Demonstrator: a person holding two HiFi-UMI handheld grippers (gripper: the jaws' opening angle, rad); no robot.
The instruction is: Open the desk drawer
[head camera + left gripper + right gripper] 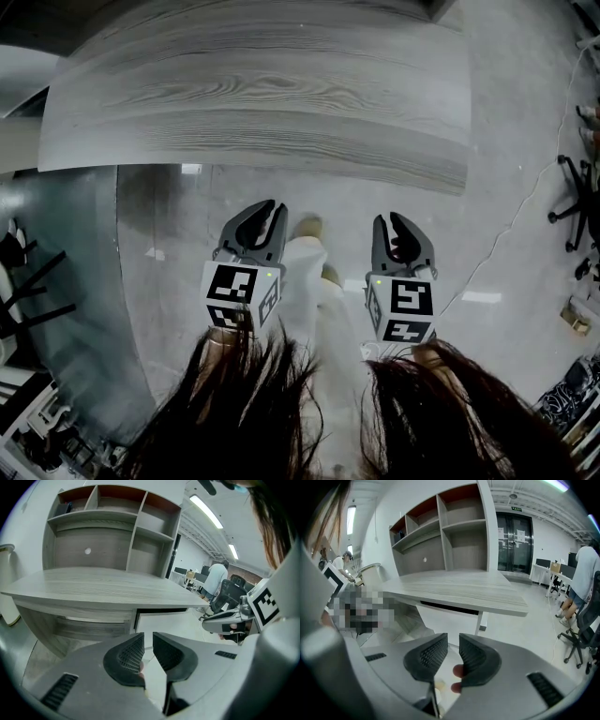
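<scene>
The desk (262,103) has a grey wood-grain top and lies ahead of both grippers. Under the top, the white drawer front (161,620) sits below a dark slot; the right gripper view shows the drawer front (450,623) too. My left gripper (265,214) hangs in the air short of the desk's near edge, its jaws a narrow gap apart with nothing between them. To its right, my right gripper (398,227) is at about the same height, also slightly parted and empty. In their own views the left gripper (148,638) and right gripper (453,639) both point toward the desk's underside.
A shelf unit (112,522) stands at the back of the desk. My white trouser legs (314,300) are below, between the grippers. An office chair (577,202) and a floor cable (511,225) are to the right. A person (586,573) stands far right.
</scene>
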